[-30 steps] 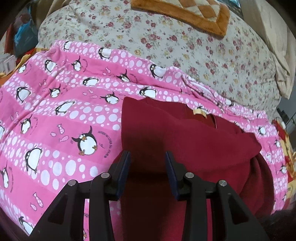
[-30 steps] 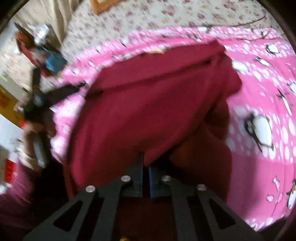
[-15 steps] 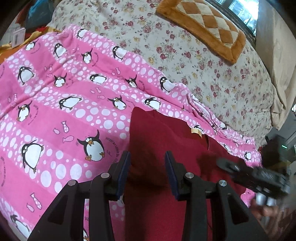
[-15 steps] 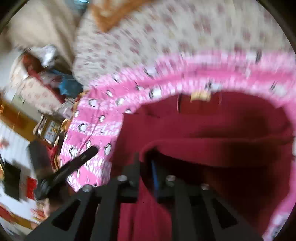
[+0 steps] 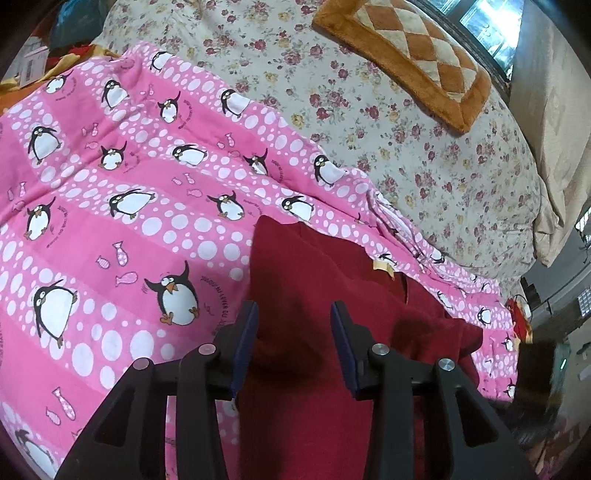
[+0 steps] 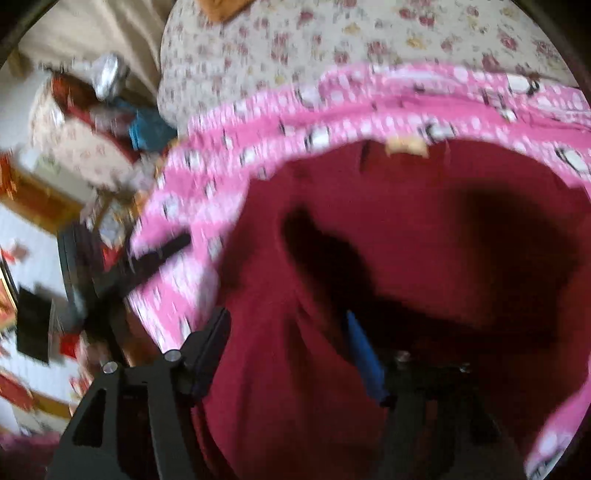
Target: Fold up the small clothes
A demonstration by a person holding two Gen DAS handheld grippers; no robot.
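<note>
Release shows at lower centre: the right claw (image 6: 291, 350), clenched on the red garment (image 6: 424, 236) a moment ago, now gapes, while the left claw (image 5: 293, 343) hangs released above it, so this fold looks laid.

floral bedspread (image 5: 424, 147), penguin blanket (image 5: 110, 221), window (image 5: 491, 26)

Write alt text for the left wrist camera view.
The open left gripper hovers over a dark red garment spread on a pink penguin-print blanket, holding nothing. Beyond lie a floral bedspread and an orange checkered cushion.
</note>
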